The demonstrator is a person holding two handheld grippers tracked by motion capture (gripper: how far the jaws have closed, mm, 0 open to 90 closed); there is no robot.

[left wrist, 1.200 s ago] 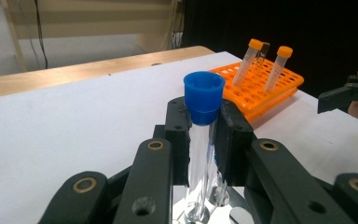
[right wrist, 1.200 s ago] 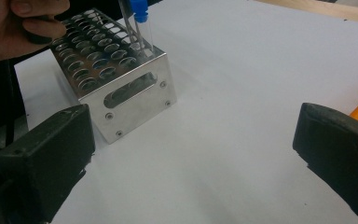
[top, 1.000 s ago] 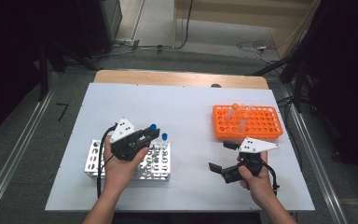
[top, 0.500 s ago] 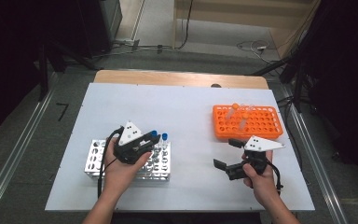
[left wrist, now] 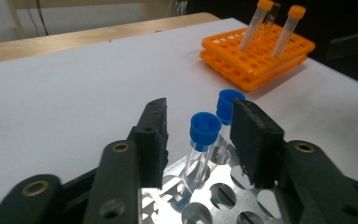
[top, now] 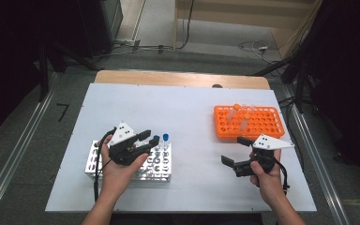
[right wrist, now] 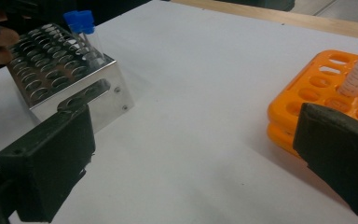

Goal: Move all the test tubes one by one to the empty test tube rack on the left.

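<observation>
My left gripper (top: 146, 141) (left wrist: 199, 114) hovers over the right end of a shiny metal tube rack (top: 98, 161) (left wrist: 214, 205). Its jaws have just been opening and now stand apart on either side of a clear tube with a blue cap (left wrist: 204, 128), which stands in a rack hole with a gap on both sides. A second blue-capped tube (left wrist: 228, 103) (top: 165, 137) stands just behind it. My right gripper (top: 234, 151) (right wrist: 196, 163) is open and holds nothing, low over the table just in front of the orange rack (top: 262, 126) (right wrist: 317, 93).
The orange rack holds a few upright tubes with orange caps (top: 236, 108) (left wrist: 263, 4). The white table top (top: 183, 112) lies bare between the two racks. A wooden strip (top: 178, 78) runs along the far edge, with cables on the floor beyond.
The left gripper came down to the metal rack with the blue-capped tube, and its jaws opened off it. The tube now stands in the rack. The right hand stayed nearly still.
</observation>
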